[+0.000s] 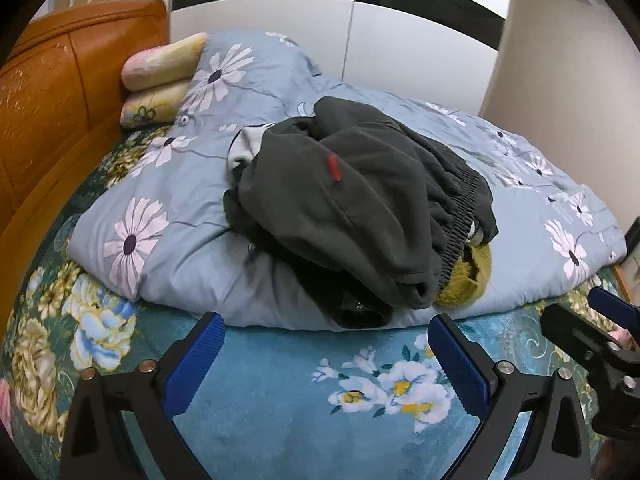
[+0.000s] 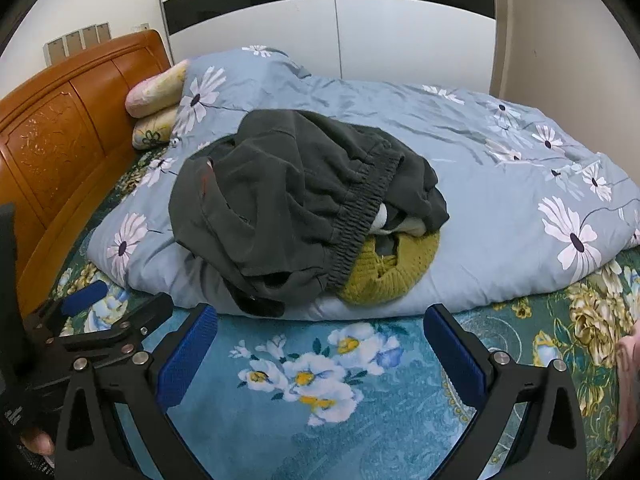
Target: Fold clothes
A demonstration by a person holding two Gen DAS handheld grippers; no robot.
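Clothes heaped on the quilt, both claws empty and spread wide.

We see the dark grey garment [image 1: 360, 200] crumpled at mid-frame on the blue flowered quilt [image 1: 192, 240], an olive knit piece [image 2: 384, 272] tucked under its lower right edge. Our left claw [image 1: 324, 360] and right claw [image 2: 320, 352] hover over the bed sheet [image 2: 320, 420] at the bottom of the frame, jaws apart, holding nothing. The fleece looks soft, limp and light; we judge its ribbed elastic waistband [image 2: 360, 208] the firmest place to pinch.

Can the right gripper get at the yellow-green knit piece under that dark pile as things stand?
Probably yes: the right gripper is open, the knit piece pokes out of the dark garment facing it, with only bare bedsheet between.
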